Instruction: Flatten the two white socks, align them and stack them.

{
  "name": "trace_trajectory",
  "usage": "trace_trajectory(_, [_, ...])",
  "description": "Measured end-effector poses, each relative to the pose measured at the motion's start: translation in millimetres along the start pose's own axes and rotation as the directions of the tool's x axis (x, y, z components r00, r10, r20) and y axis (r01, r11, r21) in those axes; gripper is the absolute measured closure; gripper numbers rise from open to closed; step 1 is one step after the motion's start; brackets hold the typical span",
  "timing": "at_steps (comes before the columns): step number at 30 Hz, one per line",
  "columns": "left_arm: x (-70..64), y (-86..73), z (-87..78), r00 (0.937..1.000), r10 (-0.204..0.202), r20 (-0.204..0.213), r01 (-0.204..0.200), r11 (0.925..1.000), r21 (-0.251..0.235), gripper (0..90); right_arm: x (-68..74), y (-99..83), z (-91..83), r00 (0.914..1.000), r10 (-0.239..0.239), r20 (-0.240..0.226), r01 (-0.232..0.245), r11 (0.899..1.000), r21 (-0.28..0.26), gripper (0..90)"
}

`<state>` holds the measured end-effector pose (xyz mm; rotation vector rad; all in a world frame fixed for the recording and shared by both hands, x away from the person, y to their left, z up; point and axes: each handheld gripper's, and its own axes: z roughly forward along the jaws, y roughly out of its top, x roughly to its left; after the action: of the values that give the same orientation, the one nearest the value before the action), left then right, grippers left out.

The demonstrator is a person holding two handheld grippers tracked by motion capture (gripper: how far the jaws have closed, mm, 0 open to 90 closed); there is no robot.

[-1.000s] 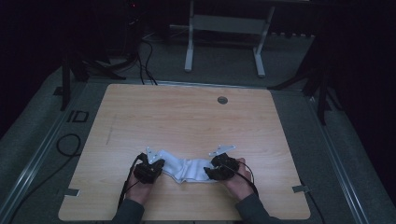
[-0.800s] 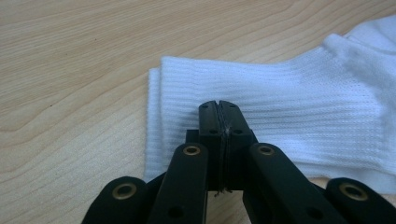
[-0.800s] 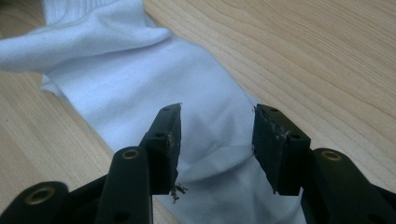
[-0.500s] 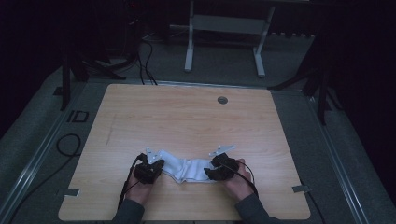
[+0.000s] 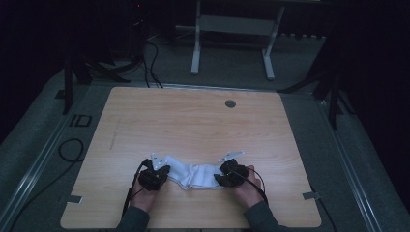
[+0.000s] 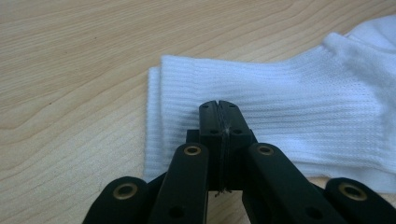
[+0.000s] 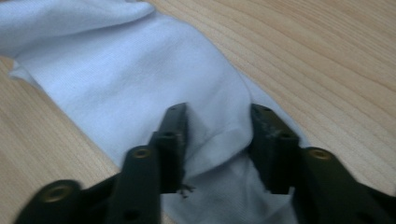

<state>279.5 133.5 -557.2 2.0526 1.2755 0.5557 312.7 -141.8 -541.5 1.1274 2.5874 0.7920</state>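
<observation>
**Sock held at both ends, near front edge of table**

High view: white sock (image 5: 193,175) lies flat on the table (image 5: 193,121), close to the front edge, roughly centred. Left gripper (image 5: 157,175) at its left end, right gripper (image 5: 226,178) at its right end; a hand behind each.

Left gripper view: jaws pressed together, no gap, on the ribbed cuff (image 6: 261,107) near its open edge. Looks like a pinch of fabric is caught, though the bite is shallow.

Right gripper view: jaws part-open, straddling a raised fold of the smooth toe end (image 7: 140,79). Fabric sits between them; not clamped yet as far as I can tell.

Risks (judgement): if lifted now, the right end prob. slips out since jaws haven't closed. Left bite may grab only the top layer, so the cuff could peel open or pull free under tension.
</observation>
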Motion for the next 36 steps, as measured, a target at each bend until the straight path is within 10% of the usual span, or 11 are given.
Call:
trace_trajectory(7, [0.2,-0.5,-0.2,1.0,-0.004,0.003,0.004,1.0,0.0,89.2,-0.2,-0.9,-2.2,0.9997,-0.015,0.018,0.015,1.0,-0.008,79.3])
trace_trajectory(36, [2.9,-1.1,-0.9,0.9999,-0.009,0.01,0.009,0.9999,0.005,89.5,-32.8,-25.3,-18.1,0.997,0.062,0.045,-0.062,0.998,-0.021,80.1])
